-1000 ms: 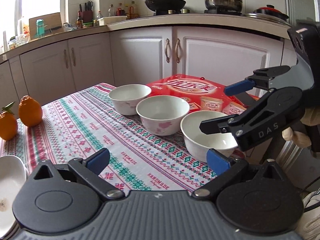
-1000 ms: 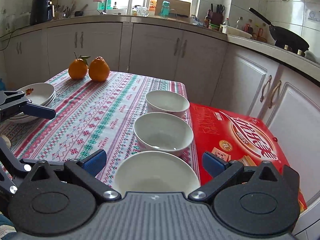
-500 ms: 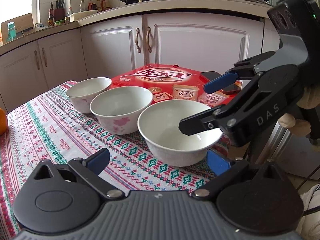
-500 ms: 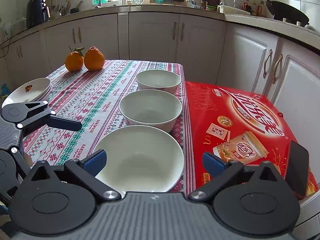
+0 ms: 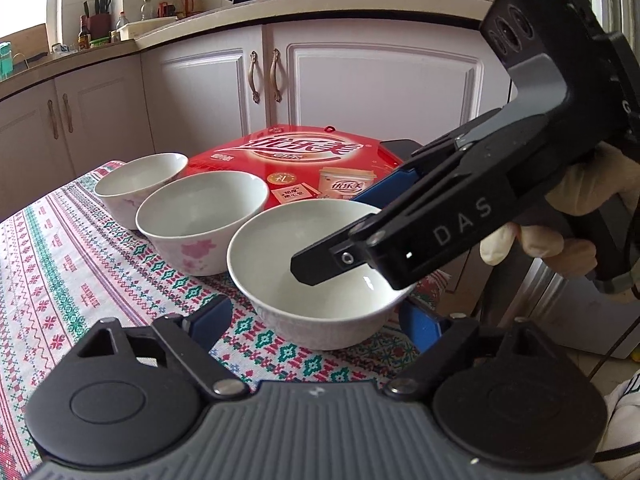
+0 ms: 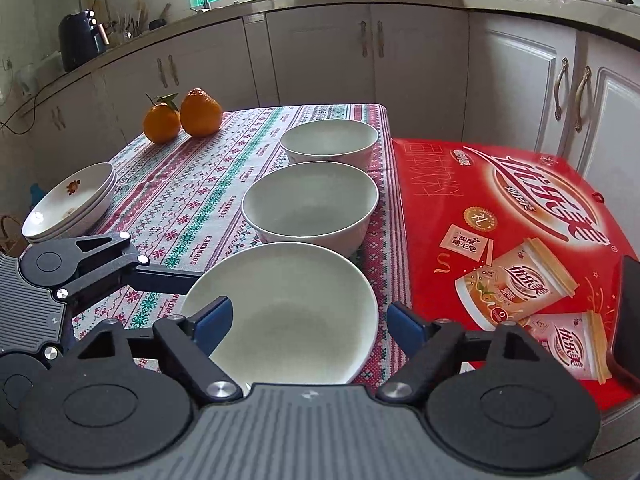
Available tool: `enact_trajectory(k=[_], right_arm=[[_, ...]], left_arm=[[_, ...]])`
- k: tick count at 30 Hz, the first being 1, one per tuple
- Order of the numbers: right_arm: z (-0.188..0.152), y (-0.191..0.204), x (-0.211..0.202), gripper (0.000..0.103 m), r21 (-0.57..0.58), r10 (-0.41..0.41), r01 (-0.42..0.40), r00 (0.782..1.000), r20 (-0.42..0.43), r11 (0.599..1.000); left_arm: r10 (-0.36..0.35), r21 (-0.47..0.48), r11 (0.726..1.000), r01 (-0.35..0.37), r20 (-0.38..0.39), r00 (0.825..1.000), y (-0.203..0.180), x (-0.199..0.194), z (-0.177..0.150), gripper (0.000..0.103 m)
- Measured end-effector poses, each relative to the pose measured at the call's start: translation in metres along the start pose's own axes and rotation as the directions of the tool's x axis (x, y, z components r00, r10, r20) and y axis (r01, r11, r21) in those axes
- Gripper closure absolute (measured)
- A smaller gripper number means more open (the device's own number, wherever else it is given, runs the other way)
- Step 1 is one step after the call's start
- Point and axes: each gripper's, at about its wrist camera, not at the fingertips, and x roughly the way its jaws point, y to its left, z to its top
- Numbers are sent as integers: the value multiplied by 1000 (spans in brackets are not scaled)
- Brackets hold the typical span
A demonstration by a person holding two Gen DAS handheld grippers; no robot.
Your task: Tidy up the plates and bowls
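Three white bowls stand in a row on the patterned tablecloth: the near bowl [image 6: 288,304] [image 5: 304,264], the middle bowl [image 6: 310,204] [image 5: 200,216] and the far bowl [image 6: 328,142] [image 5: 136,180]. My right gripper [image 6: 310,320] is open, its blue pads on either side of the near bowl's rim; in the left wrist view it [image 5: 360,232] reaches over that bowl. My left gripper [image 5: 316,320] is open and empty, just beside the near bowl; it also shows in the right wrist view [image 6: 80,264]. A stack of white plates [image 6: 68,204] sits at the table's left edge.
A red snack box [image 6: 512,216] lies right of the bowls, with a dark phone [image 6: 626,312] on its near corner. Two oranges [image 6: 184,118] sit at the far left of the table. Kitchen cabinets [image 6: 320,52] ring the table.
Both grippers have moved closer to the near bowl. The right gripper's fingers now straddle its rim, and the left gripper has swung right to face it.
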Motion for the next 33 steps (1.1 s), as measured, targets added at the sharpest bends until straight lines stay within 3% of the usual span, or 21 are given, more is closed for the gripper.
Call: enact_trajectory(k=[7, 14, 23, 33], right_arm=[[2, -6, 6, 29, 36, 36, -35, 999, -24, 999], [5, -12, 5, 29, 77, 70, -67, 997, -33, 995], [9, -3, 1, 29, 56, 57, -55, 998, -32, 997], [20, 29, 4, 29, 4, 113, -113, 993, -24, 994]], left_arm=[[-12, 5, 1000, 12, 1, 1000, -2, 3, 1, 17], [-18, 4, 1000, 18, 2, 1000, -1, 4, 2, 18], [-19, -5, 1000, 19, 6, 1000, 1, -3, 2, 18], [27, -38, 999, -27, 5, 1000, 15, -33, -6, 18]])
